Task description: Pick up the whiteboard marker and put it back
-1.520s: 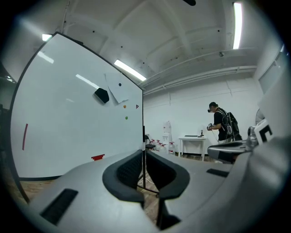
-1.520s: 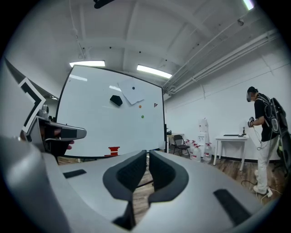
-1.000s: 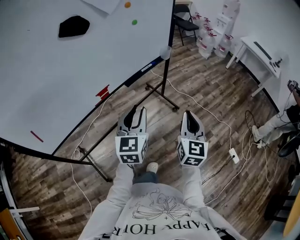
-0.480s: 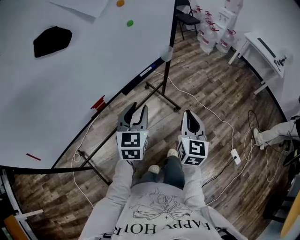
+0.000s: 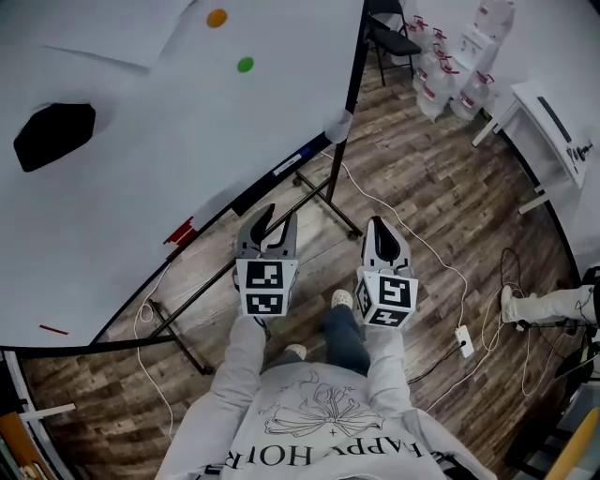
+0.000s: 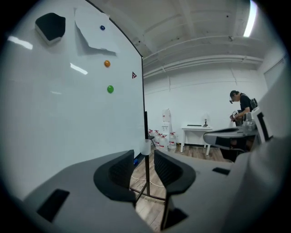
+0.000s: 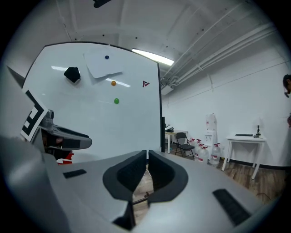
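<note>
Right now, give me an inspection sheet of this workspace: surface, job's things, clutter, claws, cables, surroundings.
Surface: whiteboard on a stand, mostly blank; wood-plank floor below.
Job's things: marker-like item, dark with blue, lies on the board's tray, untouched.
Clutter: black eraser, orange magnet, green magnet and paper sheet on the board; red item on the tray.
Grippers: left claw opening, nothing between its jaws; right claw shut, empty.
Cables: white cable runs across the floor towards a power strip.
Surroundings: folding chair, water jugs, white table, another person's leg.
</note>
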Demonstrator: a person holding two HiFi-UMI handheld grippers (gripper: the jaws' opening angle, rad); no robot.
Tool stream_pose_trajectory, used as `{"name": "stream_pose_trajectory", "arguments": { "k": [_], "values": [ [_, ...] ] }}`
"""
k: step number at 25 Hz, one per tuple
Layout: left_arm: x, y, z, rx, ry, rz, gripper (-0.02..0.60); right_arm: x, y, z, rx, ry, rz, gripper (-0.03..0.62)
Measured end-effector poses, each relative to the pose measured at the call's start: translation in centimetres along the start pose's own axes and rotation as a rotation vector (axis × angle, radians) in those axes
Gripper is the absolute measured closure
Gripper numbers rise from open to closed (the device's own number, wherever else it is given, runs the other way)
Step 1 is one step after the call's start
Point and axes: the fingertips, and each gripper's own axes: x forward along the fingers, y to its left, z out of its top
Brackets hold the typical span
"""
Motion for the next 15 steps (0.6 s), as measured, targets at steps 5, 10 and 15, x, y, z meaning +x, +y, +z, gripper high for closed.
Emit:
{"name": "stream_pose_trajectory", "arguments": {
  "k": [5, 10, 15],
  "values": [
    [5.7, -0.8, 0.8, 0.008, 0.053, 0.058, 0.462, 5.4, -4.1, 1.2, -0.030, 0.008, 0.073, 0.589],
    [10.4, -0.4, 0.8, 0.003, 0.099, 0.128, 0.462, 10.7, -7.1, 2.2, -0.050, 0.013, 0.149, 0.589],
    [14.2, -0.7, 0.3, 0.006, 0.156, 0.186, 0.456, 14.6, -9.9, 2.0, -0.051, 0.029, 0.210, 0.589]
  ]
}}
